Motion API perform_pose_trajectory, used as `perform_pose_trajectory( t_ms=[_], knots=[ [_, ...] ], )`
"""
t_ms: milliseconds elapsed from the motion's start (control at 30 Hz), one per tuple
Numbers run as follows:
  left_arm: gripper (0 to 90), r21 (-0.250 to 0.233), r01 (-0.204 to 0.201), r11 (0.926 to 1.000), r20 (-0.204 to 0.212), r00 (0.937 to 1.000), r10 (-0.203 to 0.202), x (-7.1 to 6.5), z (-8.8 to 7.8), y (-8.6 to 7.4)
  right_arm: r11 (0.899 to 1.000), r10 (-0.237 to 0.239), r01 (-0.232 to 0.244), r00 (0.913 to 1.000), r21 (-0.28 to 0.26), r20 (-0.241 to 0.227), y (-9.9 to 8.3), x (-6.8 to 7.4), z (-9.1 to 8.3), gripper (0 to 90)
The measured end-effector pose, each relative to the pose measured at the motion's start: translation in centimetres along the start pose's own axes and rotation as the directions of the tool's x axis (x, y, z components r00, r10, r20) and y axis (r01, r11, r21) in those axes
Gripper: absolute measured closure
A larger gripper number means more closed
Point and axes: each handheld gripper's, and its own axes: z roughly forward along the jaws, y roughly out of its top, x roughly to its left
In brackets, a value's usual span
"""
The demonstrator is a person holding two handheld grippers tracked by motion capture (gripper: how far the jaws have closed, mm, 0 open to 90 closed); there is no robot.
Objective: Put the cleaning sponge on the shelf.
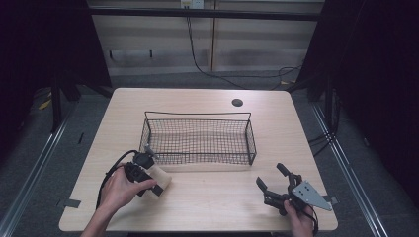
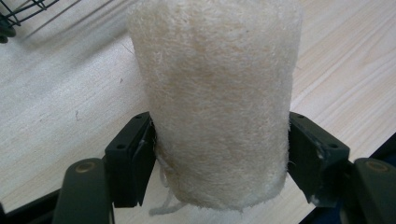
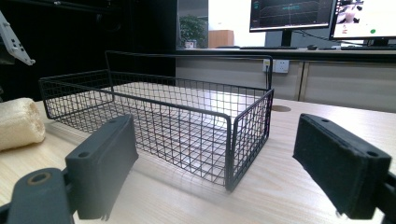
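A pale, fibrous loofah sponge (image 1: 162, 178) lies on the wooden table (image 1: 222, 202) just in front of the left end of a black wire basket (image 1: 197, 114). My left gripper (image 1: 154, 176) is shut on it. In the left gripper view both black pads (image 2: 140, 156) press into the sides of the loofah (image 2: 215, 102). My right gripper (image 1: 271, 176) rests near the table's front right with its jaws wide apart and nothing between them. In the right gripper view it (image 3: 215, 163) faces the basket (image 3: 229, 140), with the loofah (image 3: 18, 123) at far left.
The basket holds nothing and sits in the middle of the table. A round cable hole (image 1: 237, 102) is behind it on the right. Bare wood lies between the two grippers. Dark curtains flank the table, and monitors (image 3: 289, 14) stand beyond it.
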Motion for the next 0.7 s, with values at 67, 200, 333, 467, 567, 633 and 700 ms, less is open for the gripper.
perform_pose_trajectory(
  t_ms=[67,200,333,467,567,633,700],
  knots=[
    [30.7,0.004,0.000,1.0000,0.001,1.0000,0.000,0.0,0.0,0.0,1.000,0.001,-0.001,1.0000,-0.001,-0.005,0.0,0.0,0.0,12.7],
    [30.8,-0.007,-0.009,0.9999,0.016,0.9998,0.009,0.0,-0.2,-0.1,1.000,0.001,-0.001,1.0000,-0.001,-0.005,0.0,0.0,0.0,12.8],
    [30.8,-0.013,-0.007,0.9999,0.022,0.9997,0.007,0.0,-0.4,-0.2,1.000,0.001,-0.001,1.0000,0.001,-0.003,0.0,0.0,0.0,12.8],
    [30.8,-0.011,-0.003,0.9999,0.023,0.9997,0.003,0.0,-0.7,-0.3,1.000,-0.001,0.001,1.0000,0.000,-0.001,0.0,0.0,0.0,12.8],
    [30.9,-0.026,-0.001,0.9997,0.036,0.9993,0.002,-0.1,-0.9,-0.4,1.000,0.002,-0.002,1.0000,-0.001,-0.005,0.0,0.0,0.0,12.8],
    [30.9,-0.027,-0.013,0.9996,0.040,0.9991,0.014,-0.2,-1.3,-0.4,1.000,0.001,-0.001,1.0000,-0.001,-0.002,0.0,0.1,0.0,12.8],
    [30.9,-0.041,-0.014,0.9991,0.054,0.9984,0.017,-0.3,-1.6,-0.5,1.000,0.000,0.000,1.0000,-0.002,-0.001,0.0,0.1,0.0,12.8]
  ],
)
